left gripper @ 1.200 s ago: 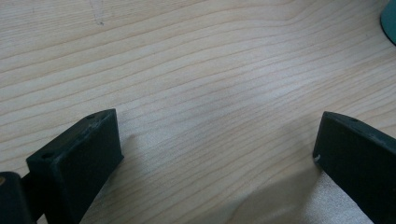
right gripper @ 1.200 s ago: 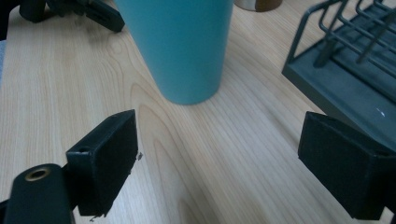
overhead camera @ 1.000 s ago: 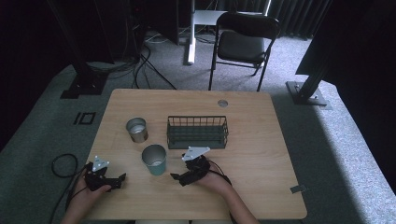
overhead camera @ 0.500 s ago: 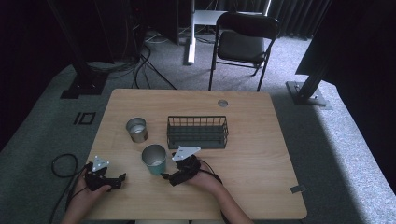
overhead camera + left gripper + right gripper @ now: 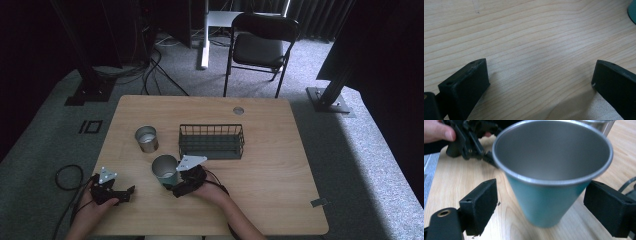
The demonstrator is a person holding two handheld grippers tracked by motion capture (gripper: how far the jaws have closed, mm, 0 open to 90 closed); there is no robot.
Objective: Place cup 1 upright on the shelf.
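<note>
Where teal cup [image 5: 165, 170] stands, wire basket [image 5: 211, 141] just behind.

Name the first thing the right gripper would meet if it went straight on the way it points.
The teal cup. It stands on the table between the right gripper's open fingers, directly ahead. A fingertip gap shows on the left; on the right I cannot tell.

The table [image 5: 280, 150] is pale wood with fine, smooth grain and a soft sheen. The teal cup [image 5: 549, 197] has a glossy outer coat and a brushed, matt metal inside; the cup [image 5: 146, 138] farther left is bare shiny metal. The basket [image 5: 212, 141] is dark wire. The right gripper [image 5: 541, 202] has matt black, slightly scuffed plastic jaws.
</note>
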